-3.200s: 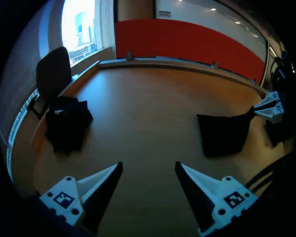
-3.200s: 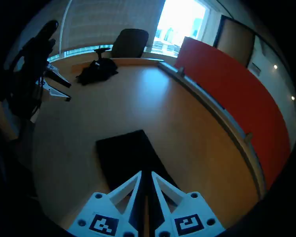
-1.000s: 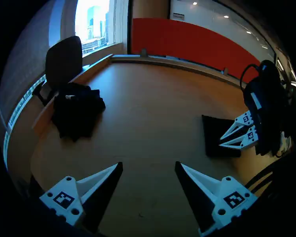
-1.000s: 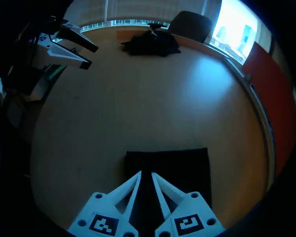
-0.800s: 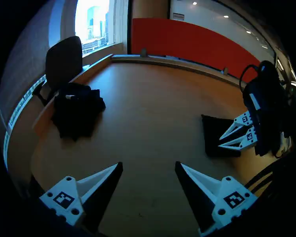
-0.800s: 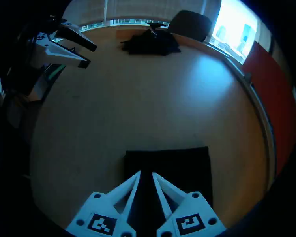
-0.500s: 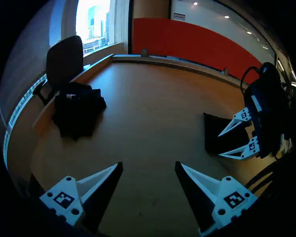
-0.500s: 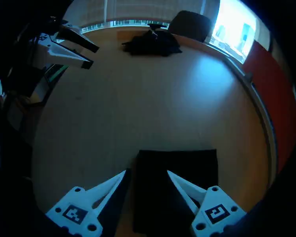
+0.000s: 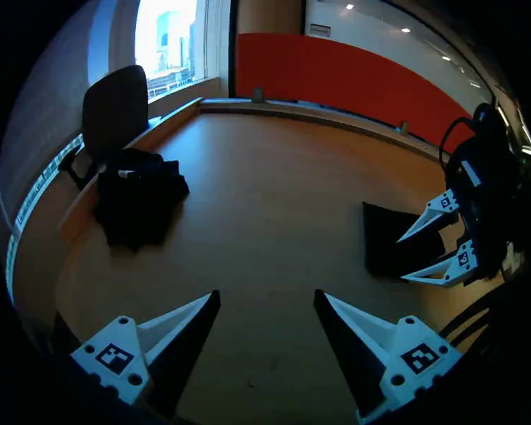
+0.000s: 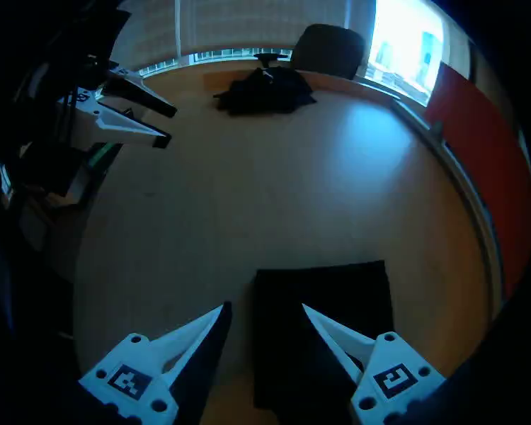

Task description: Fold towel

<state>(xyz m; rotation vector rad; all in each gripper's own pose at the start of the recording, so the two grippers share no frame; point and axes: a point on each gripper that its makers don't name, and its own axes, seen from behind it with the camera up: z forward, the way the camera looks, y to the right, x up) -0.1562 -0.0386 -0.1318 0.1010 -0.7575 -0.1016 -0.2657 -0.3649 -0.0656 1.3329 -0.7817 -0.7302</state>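
My right gripper (image 10: pixel 265 306) has let go: its fingers, pinched together on the towel (image 10: pixel 343 297) a second ago, now stand wide apart and hold nothing. I place everything else from that towel, a dark folded slab lying flat on the wooden table (image 10: pixel 265 198). Far to its left, in the left gripper view, sit the office chair (image 9: pixel 113 106) and a heap of dark clothing (image 9: pixel 138 202). Next comes my left gripper (image 9: pixel 265 292), fingers spread and empty, over bare table well left of the towel. Then the towel itself, straight ahead of my right fingers and partly beneath them. In the right gripper view one finger lies off its left edge and the other above the cloth. Its longer side seems to run away from me along those fingers, though I cannot be sure. The right gripper is much the nearer, so I judge any further fold falls to it.
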